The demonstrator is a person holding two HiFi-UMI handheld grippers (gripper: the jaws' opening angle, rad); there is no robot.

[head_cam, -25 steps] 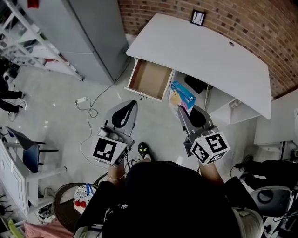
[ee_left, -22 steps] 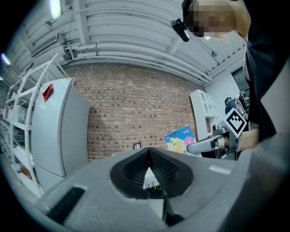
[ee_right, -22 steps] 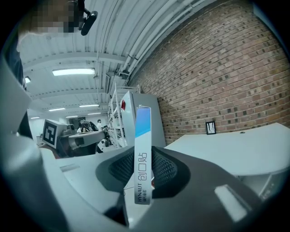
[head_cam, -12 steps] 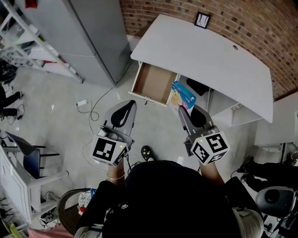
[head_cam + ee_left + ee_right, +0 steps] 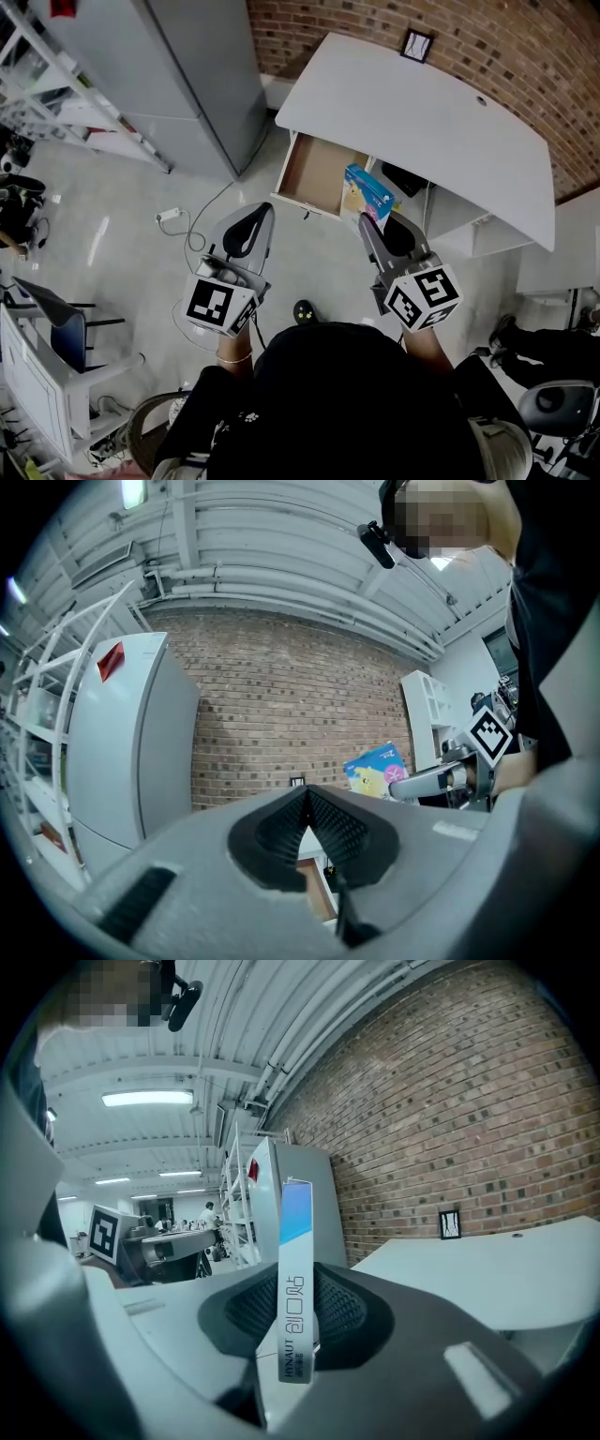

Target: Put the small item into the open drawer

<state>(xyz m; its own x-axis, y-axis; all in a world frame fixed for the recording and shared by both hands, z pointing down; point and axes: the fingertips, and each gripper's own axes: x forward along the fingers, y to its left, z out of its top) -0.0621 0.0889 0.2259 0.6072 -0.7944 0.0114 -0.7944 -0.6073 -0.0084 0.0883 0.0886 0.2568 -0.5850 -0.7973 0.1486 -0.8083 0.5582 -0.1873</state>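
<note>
A flat blue, yellow and white box point(image 5: 367, 191) stands upright in my right gripper point(image 5: 368, 221), whose jaws are shut on its lower edge; the right gripper view shows the box point(image 5: 296, 1279) edge-on between the pads. It hangs just right of the open wooden drawer point(image 5: 317, 174) under the white desk point(image 5: 422, 112). My left gripper point(image 5: 265, 210) is shut and empty, held over the floor in front of the drawer. From the left gripper view the box point(image 5: 375, 768) shows at right, beside the right gripper point(image 5: 405, 787), past my left gripper point(image 5: 305, 794).
A grey cabinet point(image 5: 183, 66) stands left of the desk, with metal shelving point(image 5: 56, 103) beyond it. A white cable with a plug point(image 5: 171, 216) lies on the floor. A small framed clock point(image 5: 417, 43) sits at the desk's back edge against the brick wall point(image 5: 450, 33).
The desk and drawer have shifted right and slightly down in the head view as the person moved. Both grippers keep their pose; the box stays gripped.
</note>
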